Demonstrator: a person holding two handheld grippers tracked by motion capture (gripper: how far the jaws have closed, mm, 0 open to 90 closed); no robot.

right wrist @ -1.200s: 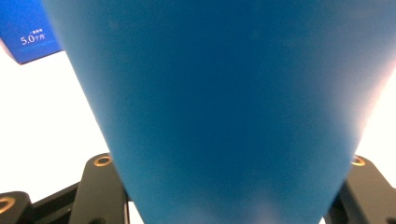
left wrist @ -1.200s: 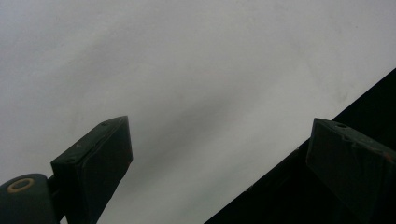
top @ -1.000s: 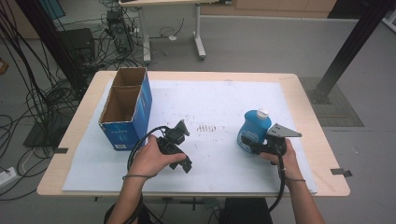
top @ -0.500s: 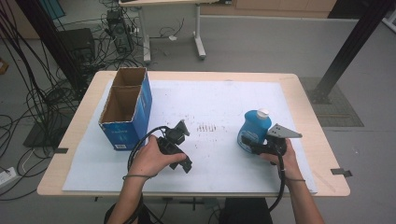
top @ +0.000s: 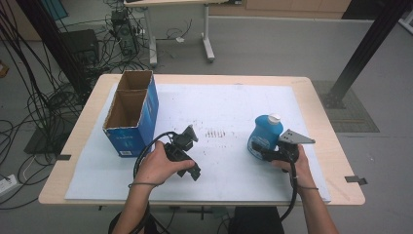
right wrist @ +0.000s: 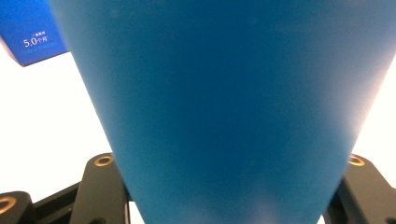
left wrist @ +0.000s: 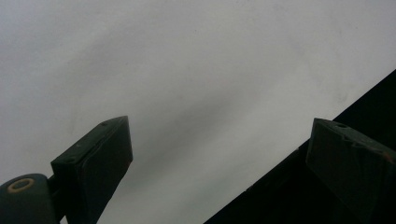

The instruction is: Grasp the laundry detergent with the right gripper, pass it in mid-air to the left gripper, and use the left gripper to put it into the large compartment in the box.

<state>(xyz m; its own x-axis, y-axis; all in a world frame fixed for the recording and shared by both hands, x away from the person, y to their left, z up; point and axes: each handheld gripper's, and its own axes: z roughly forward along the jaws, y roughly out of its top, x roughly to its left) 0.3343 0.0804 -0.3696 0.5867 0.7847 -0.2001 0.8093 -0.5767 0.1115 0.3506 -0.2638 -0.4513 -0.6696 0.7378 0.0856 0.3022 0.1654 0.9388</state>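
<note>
Gripping a blue plastic bottle with a white cap (top: 264, 135), the right gripper (top: 269, 152) sits at the lower right of the high view, its jaws closed against the bottle's sides; the bottle stands upright on the white sheet (top: 229, 105) covering the wooden table (top: 319, 109); in the right gripper view the bottle (right wrist: 233, 107) is so close that its top and base are cut off, and the jaws are mostly hidden behind it; a corner of the blue cardboard box (right wrist: 28, 35) peeks in at that view's upper left. The left gripper (top: 187, 141) rests low and left of centre in the high view, partly covered by the hand; the left gripper view shows its jaws wide apart with nothing between them, over blurred pale sheet and a dark area at lower right that is hard to make out. The open-topped box (top: 131, 114), with two compartments, stands at the left of the high view, well apart from the bottle; faint dark marks (top: 216, 132) lie on the sheet between the grippers; tangled cables (top: 44, 97) crowd the floor at the left.
</note>
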